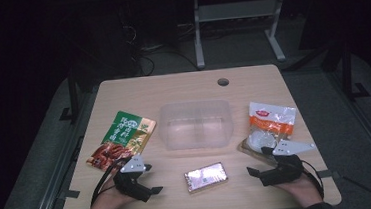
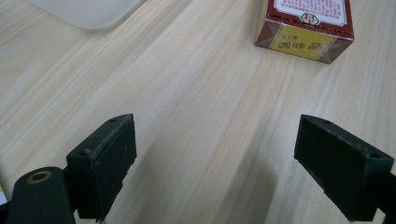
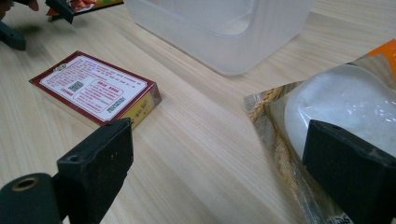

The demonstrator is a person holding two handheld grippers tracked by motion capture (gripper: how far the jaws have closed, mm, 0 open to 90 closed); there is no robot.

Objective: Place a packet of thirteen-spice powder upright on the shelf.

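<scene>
On pale woodgrain table, flat rectangular box

The right gripper has its jaws spread wide over bare bench. A red box lies flat beyond the left jaw. A clear tub stands behind. A pouch lies just beyond the right jaw.
</scene>
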